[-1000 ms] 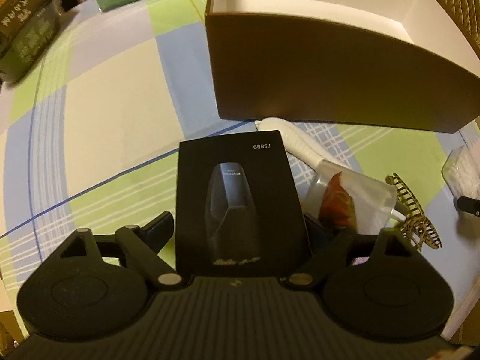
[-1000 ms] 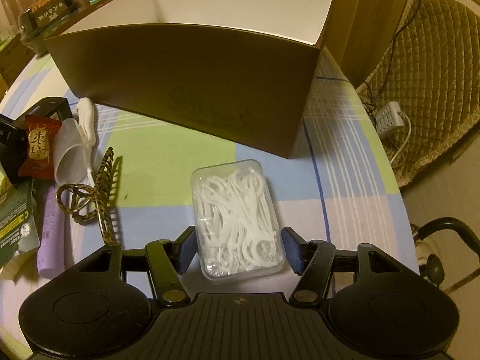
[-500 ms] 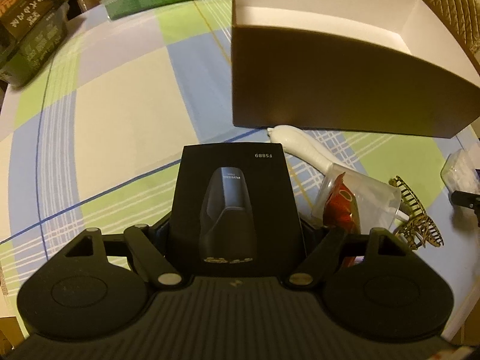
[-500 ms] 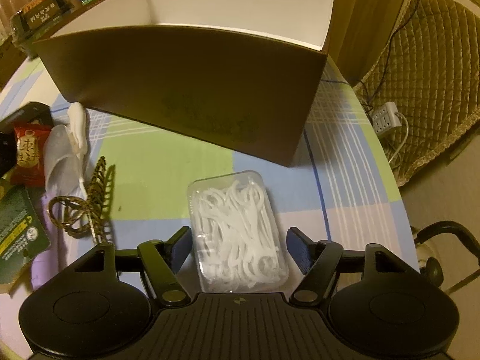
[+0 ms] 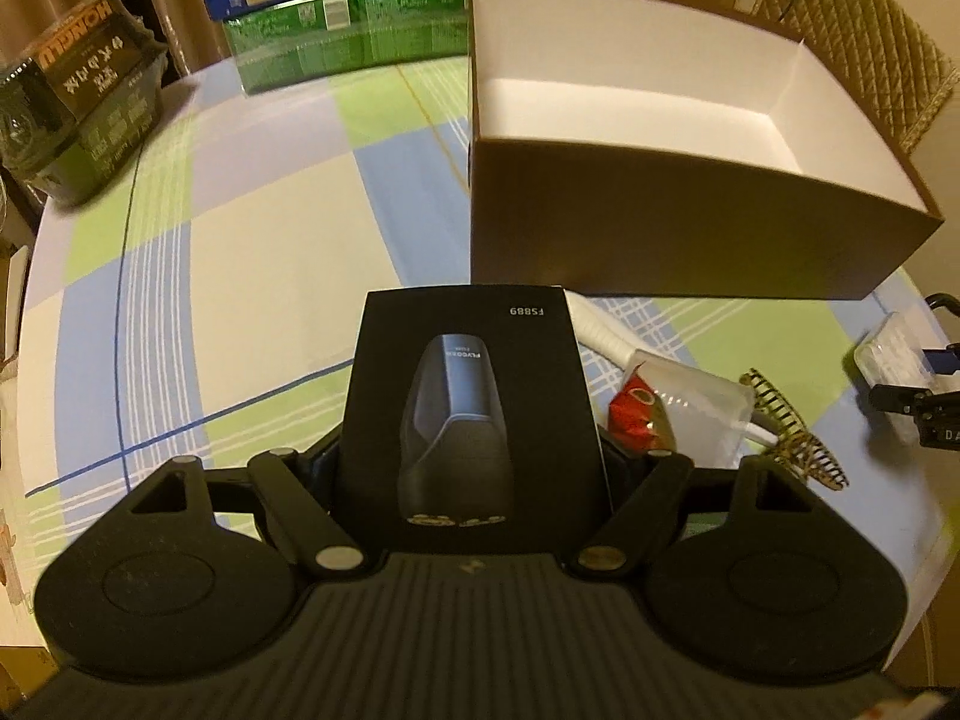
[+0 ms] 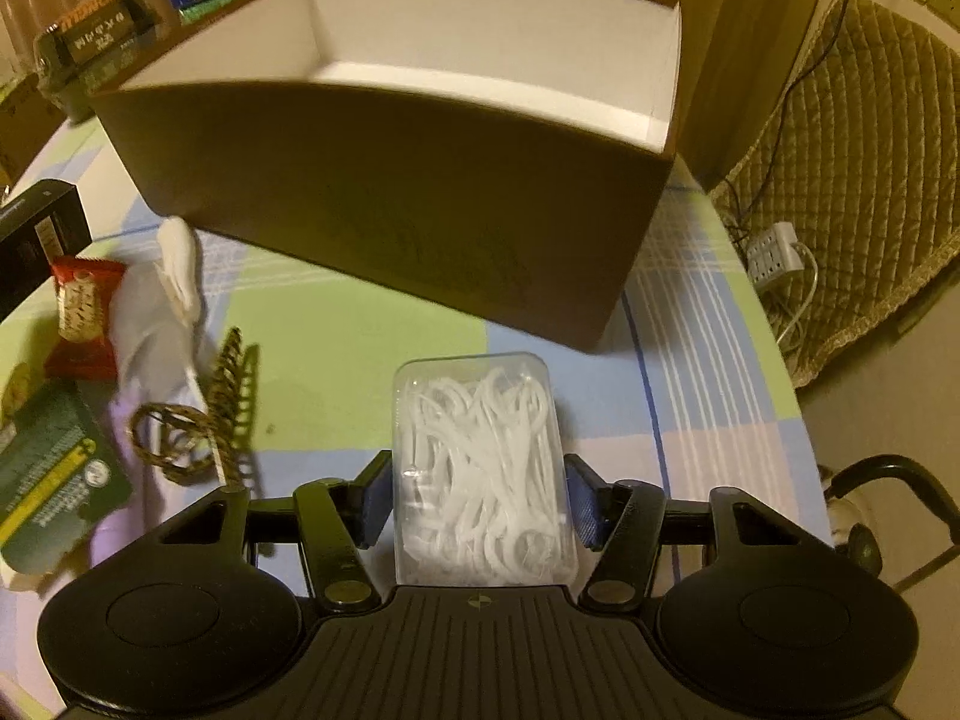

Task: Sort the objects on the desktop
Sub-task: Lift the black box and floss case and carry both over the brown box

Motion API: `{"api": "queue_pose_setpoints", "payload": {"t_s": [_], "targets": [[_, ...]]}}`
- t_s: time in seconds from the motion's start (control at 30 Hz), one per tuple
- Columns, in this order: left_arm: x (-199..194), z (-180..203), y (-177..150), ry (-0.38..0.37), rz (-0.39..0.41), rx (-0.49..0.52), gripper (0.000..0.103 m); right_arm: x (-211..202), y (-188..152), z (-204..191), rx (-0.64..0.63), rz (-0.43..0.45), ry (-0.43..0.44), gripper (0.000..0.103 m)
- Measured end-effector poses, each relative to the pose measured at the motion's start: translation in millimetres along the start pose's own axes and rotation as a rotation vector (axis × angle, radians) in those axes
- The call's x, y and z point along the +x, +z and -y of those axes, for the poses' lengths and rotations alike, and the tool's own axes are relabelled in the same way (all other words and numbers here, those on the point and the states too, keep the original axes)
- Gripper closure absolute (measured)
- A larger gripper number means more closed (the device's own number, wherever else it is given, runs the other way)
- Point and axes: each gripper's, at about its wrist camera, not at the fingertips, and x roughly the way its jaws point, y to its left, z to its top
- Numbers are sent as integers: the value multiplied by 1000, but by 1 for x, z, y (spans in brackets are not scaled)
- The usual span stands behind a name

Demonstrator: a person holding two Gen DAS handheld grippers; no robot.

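My left gripper (image 5: 474,462) is shut on a black shaver box (image 5: 474,384) and holds it above the checked tablecloth, near the brown open box (image 5: 660,228) with a white inside. My right gripper (image 6: 480,498) is shut on a clear case of white floss picks (image 6: 480,468), lifted in front of the same brown box (image 6: 390,198). The black shaver box also shows at the left edge of the right wrist view (image 6: 36,234).
A red snack packet (image 6: 81,318), a clear plastic cup (image 5: 702,408), a white tube (image 6: 177,264), a brown hair claw (image 6: 222,396) and a green packet (image 6: 48,474) lie left of the floss case. Green and blue cartons (image 5: 336,30) stand at the back. The table edge is at the right.
Both grippers closed on their objects and lifted them. The views now sit higher, showing more of the brown box's inside.
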Motion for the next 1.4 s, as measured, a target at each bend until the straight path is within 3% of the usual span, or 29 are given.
{"api": "queue_pose_setpoints", "payload": {"t_s": [0.23,0.57,0.73,1.0,1.4], "targets": [[-22,9,7,-24,66,23,26,-30,14,-10,18,42,56,48],[-41,37,39,-71,193,69,26,-76,61,-14,41,183,171,48],[-39,49,62,-85,223,81,26,-81,87,-12,33,232,160,48],[-22,68,105,-91,238,100,26,-63,126,2,50,245,125,48],[50,79,166,-67,155,57,26,6,168,30,87,128,44,48]]}}
